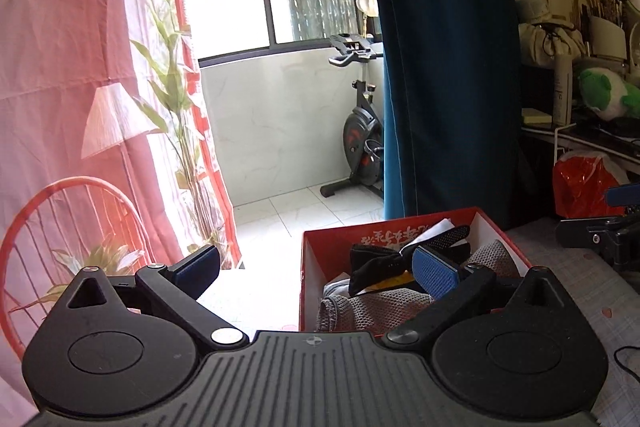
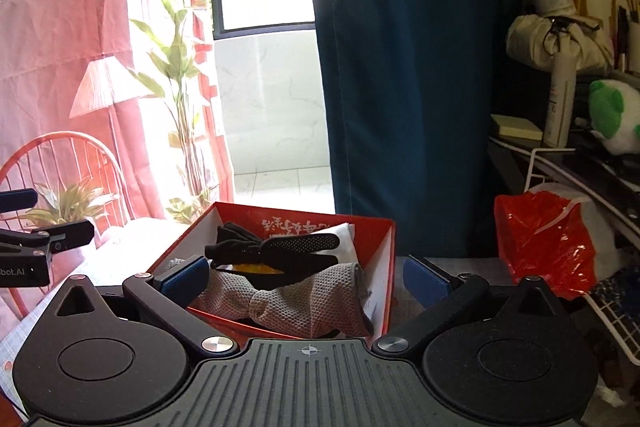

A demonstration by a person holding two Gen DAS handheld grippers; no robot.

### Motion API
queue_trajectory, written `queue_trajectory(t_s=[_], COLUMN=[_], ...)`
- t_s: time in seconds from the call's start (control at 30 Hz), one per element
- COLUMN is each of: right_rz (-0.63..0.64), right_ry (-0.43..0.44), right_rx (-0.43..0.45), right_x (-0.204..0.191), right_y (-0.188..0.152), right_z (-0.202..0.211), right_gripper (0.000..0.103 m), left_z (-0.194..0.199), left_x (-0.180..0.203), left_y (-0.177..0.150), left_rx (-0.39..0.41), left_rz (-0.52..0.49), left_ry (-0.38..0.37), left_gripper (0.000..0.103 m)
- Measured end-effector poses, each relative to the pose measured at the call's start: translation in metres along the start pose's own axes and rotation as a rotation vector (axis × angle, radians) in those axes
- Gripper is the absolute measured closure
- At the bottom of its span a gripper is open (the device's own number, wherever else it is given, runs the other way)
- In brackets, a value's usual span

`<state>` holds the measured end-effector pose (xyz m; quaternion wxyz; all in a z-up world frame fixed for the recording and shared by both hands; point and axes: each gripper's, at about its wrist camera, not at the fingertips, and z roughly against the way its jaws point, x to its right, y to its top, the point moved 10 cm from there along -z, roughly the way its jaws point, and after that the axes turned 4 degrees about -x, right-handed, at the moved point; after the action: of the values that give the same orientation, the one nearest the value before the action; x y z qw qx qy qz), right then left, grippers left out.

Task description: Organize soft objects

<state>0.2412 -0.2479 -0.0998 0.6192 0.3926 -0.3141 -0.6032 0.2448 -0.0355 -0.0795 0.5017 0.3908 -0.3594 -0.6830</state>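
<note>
Looking along the left gripper [image 1: 316, 269], its jaws stand wide apart with nothing between them. The red box [image 1: 320, 247] sits ahead and to the right of centre, so the right blue pad [image 1: 435, 273] hangs over the box's contents while the left pad [image 1: 199, 265] is out over the bright floor beside the box. Inside the box lie a grey knitted cloth [image 1: 376, 307], a black glove [image 1: 374, 265] on top of it, and something white [image 1: 438, 227] toward the far wall of the box. Beyond the box hangs a dark blue curtain [image 1: 448, 67], with an exercise bike [image 1: 360, 123] to its left and a pink curtain [image 1: 60, 47] further left. Right of the box, the other gripper shows at the frame edge near a red plastic bag [image 1: 580, 183], and a green and white plush toy [image 1: 604, 95] lies on the shelf above.

From the right wrist, the right gripper [image 2: 308, 279] also has its jaws spread wide and empty. The red box [image 2: 384, 267] lies straight ahead between the pads: the left pad [image 2: 186, 281] is at the box's near left wall, the right pad [image 2: 424, 281] just outside its right wall. The grey knitted cloth [image 2: 308, 303] fills the near part of the box, the black glove [image 2: 272, 247] rests across it, and a bit of yellow [image 2: 256, 269] peeks from under the glove. The red plastic bag [image 2: 544, 243] stands right of the box; the left gripper appears at the far left edge.
</note>
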Motion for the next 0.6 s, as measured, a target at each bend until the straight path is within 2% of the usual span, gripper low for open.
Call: queue_trajectory(t_s=[0.27,0.43,0.6], right_rz=[0.026,0.020,0.006], right_ry=[-0.022,-0.012,-0.003], right_rx=[0.093,0.136,0.151], right_x=[-0.016,-0.026,-0.032], right_y=[0.013,0.014,0.008], right_z=[0.064,0.096,0.107], right_gripper=[0.000,0.000,0.000], left_z=[0.060,0.091,0.102], left_x=[-0.019,-0.020,-0.014], left_y=[0.015,0.021,0.017], left_rx=[0.030,0.078,0.091], left_rz=[0.106,0.093,0.072], left_ry=[0.030,0.061,0.083], left_gripper=[0.000,0.000,0.000])
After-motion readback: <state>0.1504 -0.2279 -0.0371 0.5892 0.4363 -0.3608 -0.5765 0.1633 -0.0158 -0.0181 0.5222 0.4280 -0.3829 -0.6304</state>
